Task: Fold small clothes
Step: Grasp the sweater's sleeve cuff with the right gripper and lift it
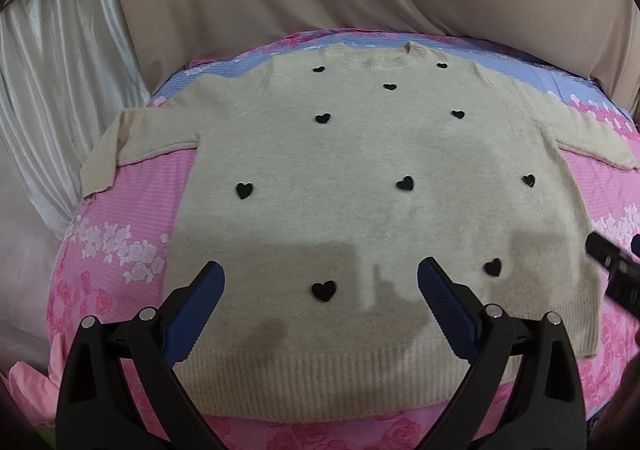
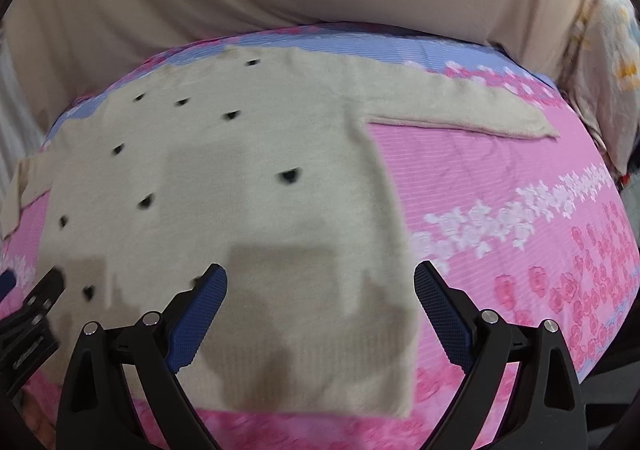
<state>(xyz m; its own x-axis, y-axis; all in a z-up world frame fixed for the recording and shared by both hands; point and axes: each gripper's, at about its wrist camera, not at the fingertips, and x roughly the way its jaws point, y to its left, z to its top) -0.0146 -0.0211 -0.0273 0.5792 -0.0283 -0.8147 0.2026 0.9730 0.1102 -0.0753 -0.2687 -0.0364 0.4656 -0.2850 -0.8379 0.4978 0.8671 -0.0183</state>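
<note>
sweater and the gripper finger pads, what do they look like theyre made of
The sweater looks like a soft, fuzzy cream knit, perhaps wool or acrylic: matte nap, ribbed hem and collar, black heart patches that may be felt or crochet. The left gripper and right gripper have blue finger pads that look like textured rubber or plastic, ridged and dull, on smooth black frames, probably moulded plastic.

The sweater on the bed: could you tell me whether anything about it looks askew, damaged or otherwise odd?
Nothing stands out. The cream sweater lies flat and face up on the pink floral sheet, sleeves spread to both sides, with no visible tear or stain. The darker patches near its hem look like the grippers' shadows.
</note>
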